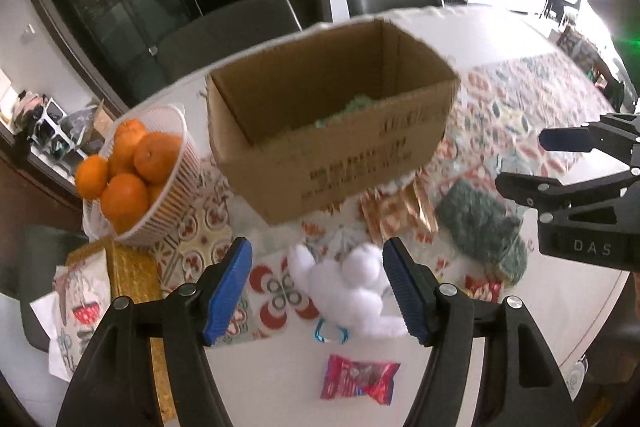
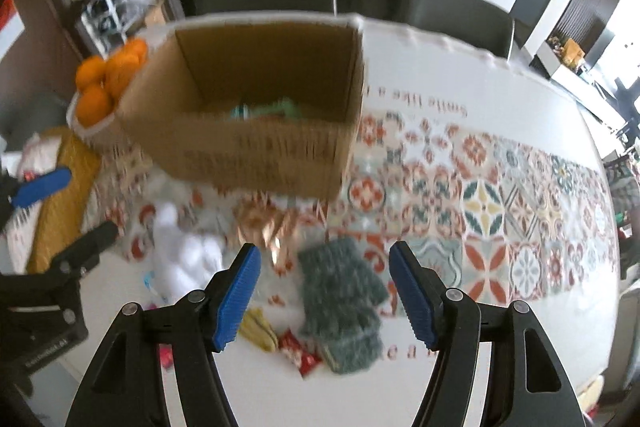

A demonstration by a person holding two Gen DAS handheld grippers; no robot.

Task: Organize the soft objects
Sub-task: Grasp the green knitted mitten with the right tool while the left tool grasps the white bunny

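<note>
An open cardboard box stands on the patterned tablecloth, with something green and soft at its bottom. In front of it lie a white plush toy and a grey-green knitted cloth. My left gripper hovers open above the plush, which shows between its blue pads untouched. My right gripper hangs open over the knitted cloth without pressing on it.
A white basket of oranges stands left of the box, beside a yellow mat. Copper ribbon, a pink-red candy packet, a blue ring and a yellow item lie near the soft things. Chairs stand behind the table.
</note>
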